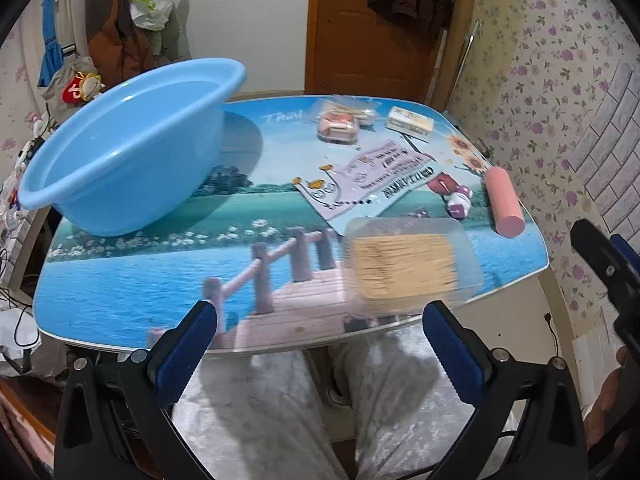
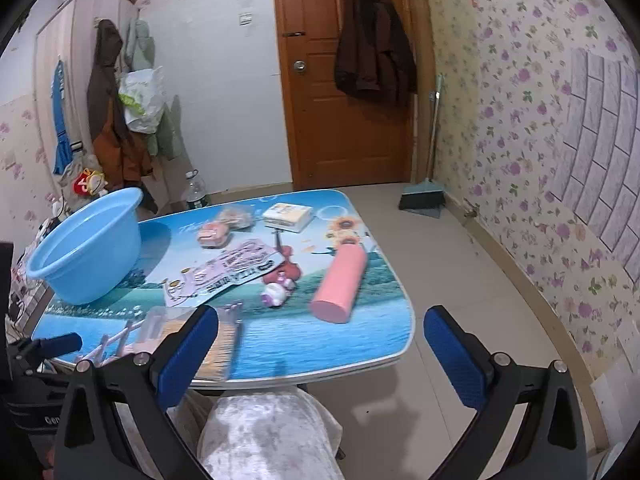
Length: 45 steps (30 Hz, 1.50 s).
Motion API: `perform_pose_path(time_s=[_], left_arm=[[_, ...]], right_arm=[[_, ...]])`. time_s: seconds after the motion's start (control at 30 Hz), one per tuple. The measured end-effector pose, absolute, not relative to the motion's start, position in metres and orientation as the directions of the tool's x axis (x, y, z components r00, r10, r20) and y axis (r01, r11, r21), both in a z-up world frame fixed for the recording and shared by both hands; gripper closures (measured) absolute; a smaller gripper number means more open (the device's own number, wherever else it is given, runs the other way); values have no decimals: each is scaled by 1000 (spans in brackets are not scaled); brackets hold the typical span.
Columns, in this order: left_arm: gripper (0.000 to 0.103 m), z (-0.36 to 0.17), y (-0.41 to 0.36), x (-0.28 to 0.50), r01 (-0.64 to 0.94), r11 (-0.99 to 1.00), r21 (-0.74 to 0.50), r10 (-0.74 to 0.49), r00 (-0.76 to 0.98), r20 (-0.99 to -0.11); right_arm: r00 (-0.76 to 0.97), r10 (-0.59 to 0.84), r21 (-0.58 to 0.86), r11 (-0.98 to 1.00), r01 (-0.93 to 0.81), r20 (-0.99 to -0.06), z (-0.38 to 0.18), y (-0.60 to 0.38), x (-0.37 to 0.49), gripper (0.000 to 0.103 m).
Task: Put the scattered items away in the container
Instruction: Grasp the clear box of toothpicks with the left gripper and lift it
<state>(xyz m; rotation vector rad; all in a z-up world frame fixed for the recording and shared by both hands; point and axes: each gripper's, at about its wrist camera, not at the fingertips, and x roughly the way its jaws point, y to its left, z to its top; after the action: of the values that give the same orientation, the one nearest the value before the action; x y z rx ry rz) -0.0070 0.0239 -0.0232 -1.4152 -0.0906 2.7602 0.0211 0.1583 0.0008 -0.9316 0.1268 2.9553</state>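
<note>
Hovering: left gripper (image 1: 320, 344) and right gripper (image 2: 320, 344), fingers spread, holding nothing.
Box (image 1: 404, 264): lower centre, nearest; light, slick plastic, likely gripped across short sides.
Tube (image 2: 340, 286): right of centre; stiff, rolls.
Basin (image 1: 120, 152): upper left, empty.

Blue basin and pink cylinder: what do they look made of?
Blue basin: likely glossy molded plastic, with light streaks on its inner wall and a rolled rim. Pink cylinder: matte, no glare, flat cut end; maybe foam or plastic, cannot tell.
</note>
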Motion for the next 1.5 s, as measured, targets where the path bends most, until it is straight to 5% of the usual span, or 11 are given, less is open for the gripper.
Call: perform_pose_path(time_s=[1.5], left_arm=[[0, -46, 93, -42, -48, -999, -9, 35, -557, -830]], right_arm=[[-797, 41, 117, -983, -139, -603, -25, 216, 7, 0]])
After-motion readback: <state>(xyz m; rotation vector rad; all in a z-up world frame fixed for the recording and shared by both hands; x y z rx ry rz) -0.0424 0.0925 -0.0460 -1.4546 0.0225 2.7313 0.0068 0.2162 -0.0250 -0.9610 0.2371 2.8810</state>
